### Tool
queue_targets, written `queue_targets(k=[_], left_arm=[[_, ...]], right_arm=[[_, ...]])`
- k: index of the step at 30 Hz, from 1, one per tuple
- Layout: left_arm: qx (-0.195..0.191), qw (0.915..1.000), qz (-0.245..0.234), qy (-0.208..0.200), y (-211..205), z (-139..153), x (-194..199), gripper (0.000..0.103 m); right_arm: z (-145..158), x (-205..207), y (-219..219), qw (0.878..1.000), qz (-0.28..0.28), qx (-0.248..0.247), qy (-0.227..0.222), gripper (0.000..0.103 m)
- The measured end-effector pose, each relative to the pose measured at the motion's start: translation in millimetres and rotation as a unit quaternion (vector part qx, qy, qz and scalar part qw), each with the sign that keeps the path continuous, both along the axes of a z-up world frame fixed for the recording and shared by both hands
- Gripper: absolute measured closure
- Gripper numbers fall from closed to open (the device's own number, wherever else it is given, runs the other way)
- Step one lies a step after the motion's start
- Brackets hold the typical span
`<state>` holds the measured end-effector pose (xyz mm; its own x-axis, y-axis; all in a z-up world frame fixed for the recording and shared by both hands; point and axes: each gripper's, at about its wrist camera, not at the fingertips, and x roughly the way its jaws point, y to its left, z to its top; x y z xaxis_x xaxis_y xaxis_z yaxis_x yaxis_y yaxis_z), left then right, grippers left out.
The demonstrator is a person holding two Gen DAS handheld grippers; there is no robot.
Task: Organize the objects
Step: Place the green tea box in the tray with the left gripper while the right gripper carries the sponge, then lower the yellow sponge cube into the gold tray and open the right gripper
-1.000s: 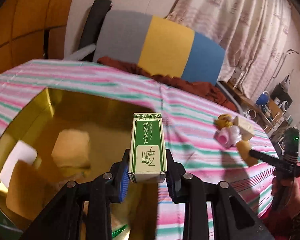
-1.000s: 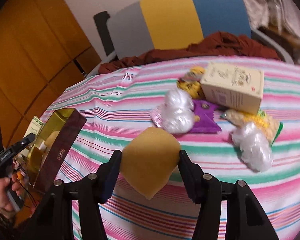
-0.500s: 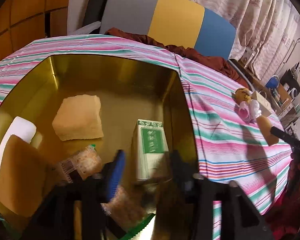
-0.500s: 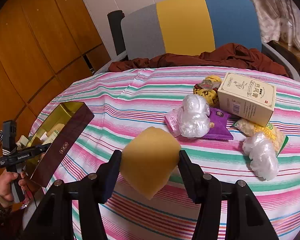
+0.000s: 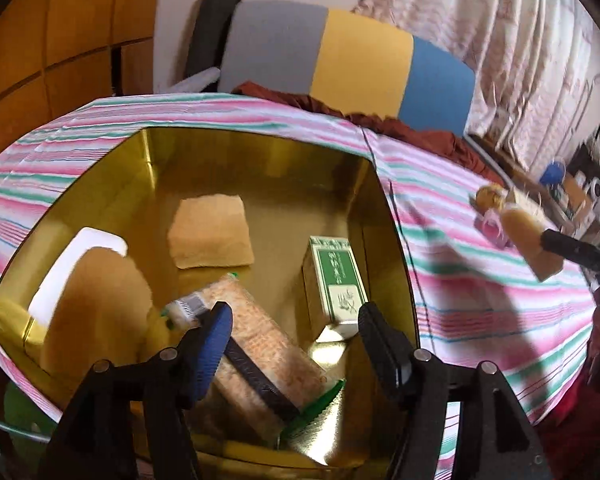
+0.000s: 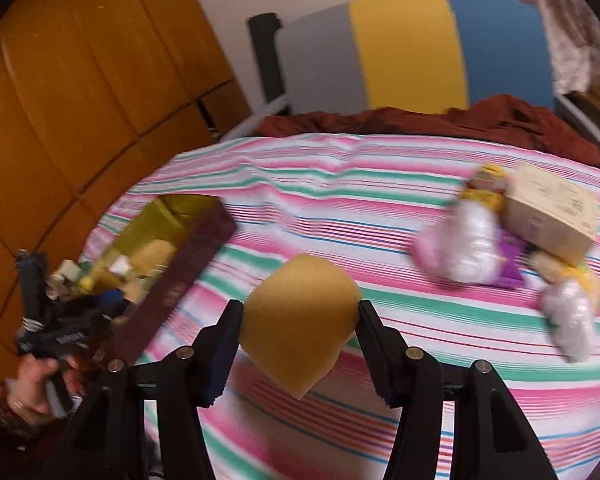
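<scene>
Hovering over the gold tin (image 5: 260, 152), the left gripper (image 5: 292, 320) is opening, nothing gripped, the green box (image 5: 334, 276) lying inside beside a cracker pack (image 5: 260, 340), while the right gripper (image 6: 298, 316) is clamping a yellow sponge (image 6: 300, 320) above the striped tablecloth (image 6: 340, 208).

Pink, green and white striped tablecloth (image 6: 340, 184), gold tin (image 5: 260, 152), green-and-white box (image 5: 334, 276), yellow sponge (image 6: 300, 320)

Carton (image 5: 334, 276) upright inside tin (image 5: 256, 156), right of flat sponge (image 5: 210, 230); packet (image 5: 256, 344) in front.
</scene>
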<state>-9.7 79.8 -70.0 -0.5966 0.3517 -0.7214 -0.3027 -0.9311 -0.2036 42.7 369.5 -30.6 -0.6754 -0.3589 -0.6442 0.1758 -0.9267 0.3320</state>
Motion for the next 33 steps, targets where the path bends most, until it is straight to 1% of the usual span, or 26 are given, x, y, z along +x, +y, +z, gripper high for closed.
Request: queue_targets(k=[4,8,12,15,17,18,20,23,27,29,30,32,33], left_arm=[[0.024,0.9986,0.044,0.015,-20.9,10.9,-0.5,0.037],[0.023,0.9965,0.078,0.021,-34.2,16.8,-3.6,0.037],[0.008,0.9933,0.113,0.019,-45.3,18.7,-8.2,0.037],[0.005,0.9876,0.155,0.024,-63.2,24.0,-11.9,0.037],[0.015,0.9821,0.186,0.025,-80.1,27.9,-15.2,0.037],[0.027,0.9792,0.2,0.023,-89.0,29.8,-16.5,0.037],[0.045,0.9747,0.218,0.019,-102.2,31.1,-19.0,0.037],[0.057,0.9706,0.233,0.016,-112.4,33.1,-20.9,0.037],[0.062,0.9717,0.227,0.017,-109.9,36.2,-20.4,0.037],[0.061,0.9733,0.22,0.019,-105.0,37.4,-20.6,0.037],[0.06,0.974,0.218,0.02,-103.2,37.7,-20.1,0.037],[0.06,0.9748,0.214,0.022,-100.2,37.7,-19.6,0.037],[0.059,0.9752,0.212,0.022,-98.8,38.2,-19.0,0.037]], right_arm=[[11.6,-16.3,-56.6,0.999,0.04,-0.018,0.022,0.045],[21.7,-37.8,-115.5,0.996,0.074,-0.008,0.038,0.045],[22.4,-57.8,-161.2,0.995,0.096,-0.003,0.03,0.045],[14.2,-69.7,-190.4,0.994,0.105,-0.004,0.012,0.045],[5.9,-74.6,-203.9,0.994,0.111,-0.001,0.001,0.045],[2.2,-76.3,-209.7,0.993,0.114,0.0,-0.004,0.045],[-6.0,-77.4,-220.0,0.993,0.119,0.003,-0.012,0.045],[-16.1,-78.9,-230.7,0.992,0.121,0.01,-0.018,0.043],[-23.2,-84.5,-241.5,0.993,0.113,0.031,-0.018,0.038],[-24.7,-87.2,-244.2,0.993,0.107,0.045,-0.017,0.03],[-24.8,-87.6,-244.2,0.993,0.102,0.049,-0.016,0.028],[-21.3,-84.3,-240.8,0.994,0.095,0.047,-0.005,0.024],[-18.7,-81.9,-239.0,0.995,0.092,0.046,0.001,0.024]])
